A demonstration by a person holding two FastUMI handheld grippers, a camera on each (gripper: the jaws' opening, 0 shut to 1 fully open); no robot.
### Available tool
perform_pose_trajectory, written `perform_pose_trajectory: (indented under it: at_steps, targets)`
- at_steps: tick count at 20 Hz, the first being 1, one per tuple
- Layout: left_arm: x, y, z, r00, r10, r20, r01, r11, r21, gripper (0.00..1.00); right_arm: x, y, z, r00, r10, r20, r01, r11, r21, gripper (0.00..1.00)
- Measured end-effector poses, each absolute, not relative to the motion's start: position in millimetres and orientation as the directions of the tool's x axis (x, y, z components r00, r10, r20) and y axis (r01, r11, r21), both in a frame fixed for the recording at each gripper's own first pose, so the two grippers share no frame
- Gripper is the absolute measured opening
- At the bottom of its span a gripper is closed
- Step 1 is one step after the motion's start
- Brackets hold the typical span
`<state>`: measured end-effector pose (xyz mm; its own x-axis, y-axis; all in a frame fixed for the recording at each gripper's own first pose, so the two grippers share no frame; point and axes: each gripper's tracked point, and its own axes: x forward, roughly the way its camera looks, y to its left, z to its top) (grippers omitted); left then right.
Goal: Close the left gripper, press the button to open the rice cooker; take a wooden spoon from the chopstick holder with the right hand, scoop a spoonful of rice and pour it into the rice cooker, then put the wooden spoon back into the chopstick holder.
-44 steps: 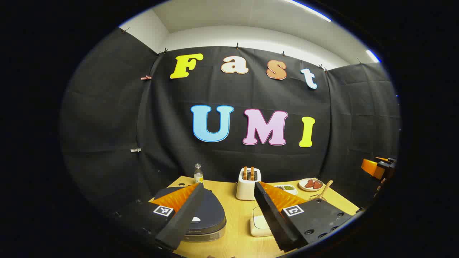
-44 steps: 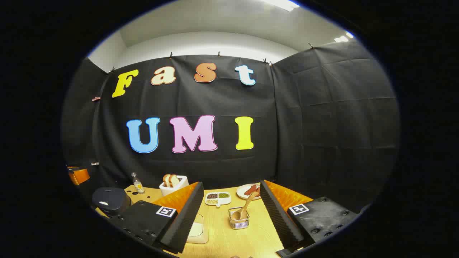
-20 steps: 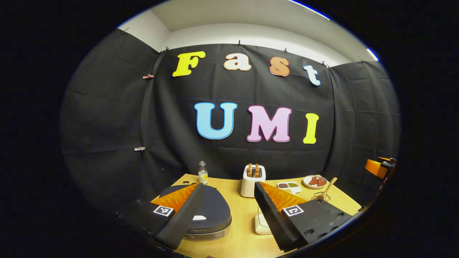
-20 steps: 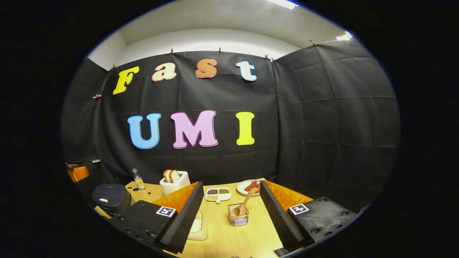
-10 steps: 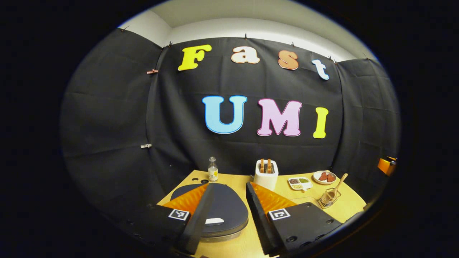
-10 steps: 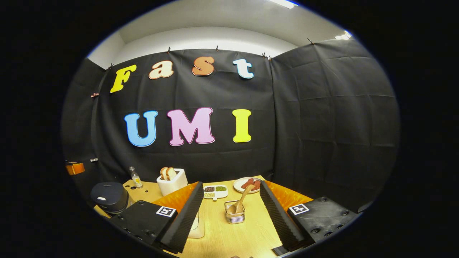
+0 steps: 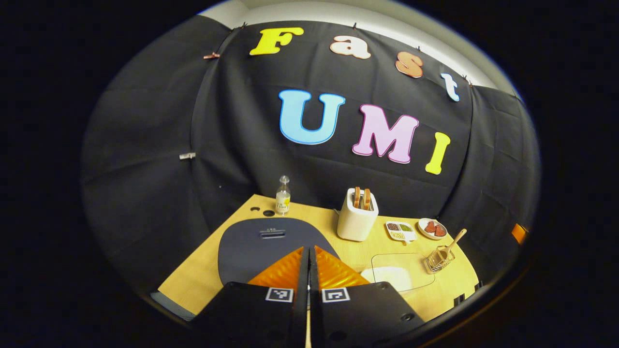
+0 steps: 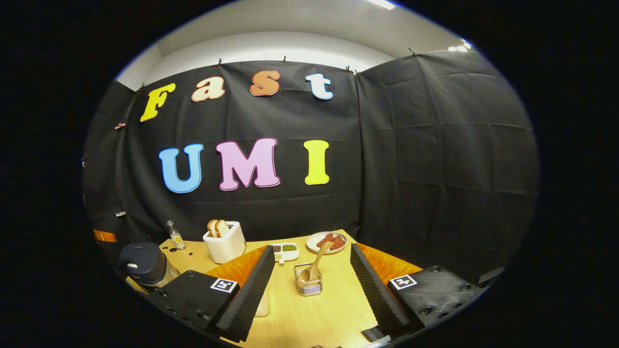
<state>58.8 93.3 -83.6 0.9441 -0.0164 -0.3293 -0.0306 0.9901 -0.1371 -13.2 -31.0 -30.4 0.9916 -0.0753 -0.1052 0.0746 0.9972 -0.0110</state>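
The wooden tabletop point(image 8: 333, 309) carried a cooker point(image 7: 271, 244); right of the cooker stood a toaster point(image 7: 357, 221), beyond it dishes point(image 7: 400, 231), a plate point(image 7: 432, 228) and a holder point(image 7: 437, 258); a bottle point(image 7: 282, 197) stood behind the cooker.

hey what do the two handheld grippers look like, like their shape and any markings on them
The left gripper has two flat wedge-shaped fingers narrowing to the tips, on black blocky bases with round screw holes; each base carries a small square black-and-white tag. The right gripper has the same build: ridged, saw-toothed inner pads, one tag per base.

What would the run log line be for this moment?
left hand-held gripper: shut, above rice cooker lid | lid: closed | right hand-held gripper: open, facing wooden spoon in chopstick holder
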Motion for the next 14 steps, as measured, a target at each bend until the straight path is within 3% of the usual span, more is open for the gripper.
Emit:
perform_pose_trajectory:
  at_steps: [8, 14]
  targets:
    - [63.0, 97.1, -149.5, 0.86, -0.078, -0.504, -0.016, 0.983, -0.181, 0.06, -18.0, -29.5, -41.3, 0.983, -0.089, -0.159, 0.085, 0.996, -0.031, 0.98]
    - [66.6, 101.6, -168.4, 0.837, -0.072, -0.542, -0.025, 0.985, -0.17, 0.06, -18.1, -27.4, -50.0, 0.977, -0.089, -0.193, 0.08, 0.995, -0.056, 0.98]
